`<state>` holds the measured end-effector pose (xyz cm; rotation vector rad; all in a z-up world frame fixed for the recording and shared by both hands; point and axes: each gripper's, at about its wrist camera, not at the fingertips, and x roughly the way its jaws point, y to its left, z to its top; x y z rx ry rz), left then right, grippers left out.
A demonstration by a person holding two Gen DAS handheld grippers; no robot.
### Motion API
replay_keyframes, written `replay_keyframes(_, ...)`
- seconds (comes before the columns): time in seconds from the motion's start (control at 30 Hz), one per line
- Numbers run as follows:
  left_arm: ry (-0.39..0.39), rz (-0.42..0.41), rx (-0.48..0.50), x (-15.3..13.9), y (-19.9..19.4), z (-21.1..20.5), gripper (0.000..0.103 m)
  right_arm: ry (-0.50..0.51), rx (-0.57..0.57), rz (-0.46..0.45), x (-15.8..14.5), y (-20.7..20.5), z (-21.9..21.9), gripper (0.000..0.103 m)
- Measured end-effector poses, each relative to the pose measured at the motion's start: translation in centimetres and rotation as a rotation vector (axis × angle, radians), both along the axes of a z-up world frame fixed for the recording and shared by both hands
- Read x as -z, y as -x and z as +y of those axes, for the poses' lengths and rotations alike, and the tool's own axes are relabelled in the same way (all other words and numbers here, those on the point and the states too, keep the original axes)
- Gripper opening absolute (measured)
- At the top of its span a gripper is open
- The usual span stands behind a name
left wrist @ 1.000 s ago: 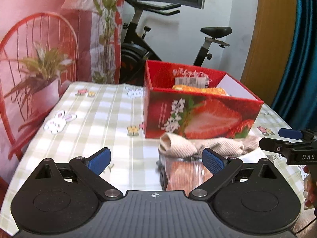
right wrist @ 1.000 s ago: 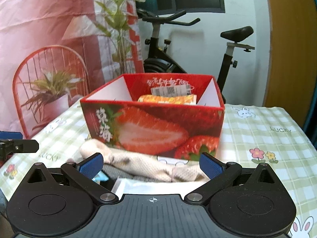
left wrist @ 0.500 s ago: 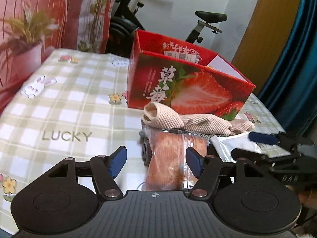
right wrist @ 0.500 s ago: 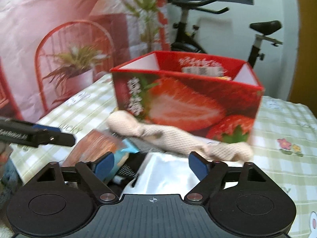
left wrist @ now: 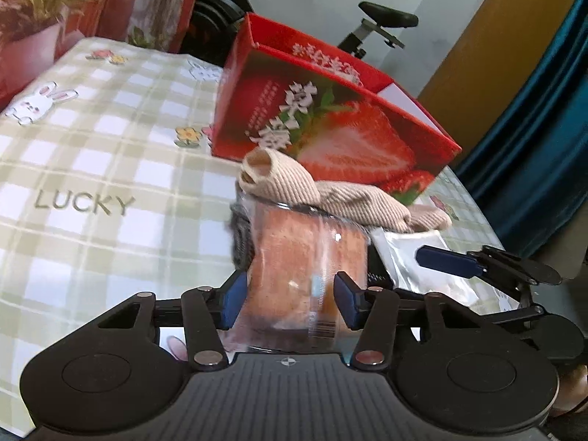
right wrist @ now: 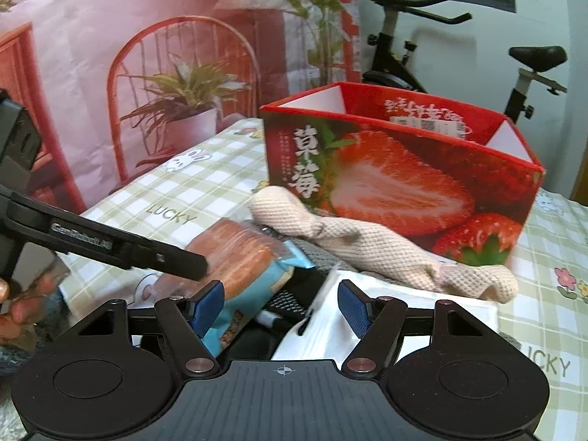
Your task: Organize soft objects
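A wrapped bread loaf (left wrist: 308,261) in clear plastic lies on the table in front of a red strawberry box (left wrist: 330,117). My left gripper (left wrist: 290,299) has its blue pads on both sides of the loaf, closed on it. A beige knit sock (left wrist: 323,194) lies across the far end of the loaf. In the right wrist view the loaf (right wrist: 239,253), the sock (right wrist: 367,242) and the box (right wrist: 400,183) show. My right gripper (right wrist: 281,308) is half open and empty over a white pouch (right wrist: 367,316) and dark items.
The table has a green checked cloth (left wrist: 92,169). A silver-white pouch (left wrist: 415,253) lies right of the loaf. A grey knit item (left wrist: 239,239) sits left behind the loaf. An exercise bike (right wrist: 422,55) and a pink backdrop (right wrist: 110,55) stand beyond the table.
My left gripper moved forward and narrowed from wide open onto the wrapped loaf. My right gripper also narrowed and shifted right over the white pouch.
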<state>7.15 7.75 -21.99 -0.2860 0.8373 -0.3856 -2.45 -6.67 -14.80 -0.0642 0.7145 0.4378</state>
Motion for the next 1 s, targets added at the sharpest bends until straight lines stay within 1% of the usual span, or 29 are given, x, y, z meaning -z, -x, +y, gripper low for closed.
replay_keyframes(0.07,0.006,-0.003,0.001,0.0,0.0,0.0,0.053,0.003,-0.023,0.004,0.1,0.2,0.4,0.065)
replay_keyframes(0.13,0.015,-0.006,0.0,0.0,0.0,0.1,0.046,0.012,-0.048,0.003,0.1,0.3,0.8,0.065)
replay_keyframes(0.2,0.022,-0.006,0.002,0.0,0.0,0.2,0.045,0.016,-0.065,0.005,0.2,0.5,1.2,0.065)
replay_keyframes(0.47,0.051,-0.018,0.039,-0.2,0.2,-0.2,0.044,0.022,-0.115,0.024,0.7,0.5,2.2,0.065)
replay_keyframes(0.6,0.057,-0.025,0.075,-0.2,0.2,-0.6,0.044,0.044,-0.139,0.04,1.3,0.5,2.8,0.065)
replay_keyframes(0.67,0.05,-0.024,0.078,0.0,0.1,-0.7,0.044,0.054,-0.146,0.043,1.6,0.5,3.0,0.065)
replay_keyframes(0.7,0.048,-0.022,0.074,0.1,0.0,-0.6,0.044,0.06,-0.15,0.042,1.8,0.5,3.1,0.065)
replay_keyframes(0.77,0.053,-0.019,0.062,0.3,-0.2,-0.4,0.044,0.063,-0.155,0.045,2.2,0.3,3.2,0.059)
replay_keyframes(0.83,0.049,-0.016,0.056,0.5,-0.5,-0.4,0.045,0.065,-0.154,0.047,2.4,0.1,3.3,0.056)
replay_keyframes(0.9,0.048,-0.018,0.053,0.6,-0.7,-0.5,0.046,0.076,-0.155,0.04,2.5,0.0,3.5,0.056)
replay_keyframes(0.93,0.046,-0.02,0.057,0.6,-0.8,-0.7,0.049,0.08,-0.156,0.037,2.5,0.0,3.5,0.055)
replay_keyframes(1.0,0.03,-0.032,0.071,0.4,-0.8,-1.0,0.049,0.085,-0.155,0.031,2.5,0.0,3.5,0.054)
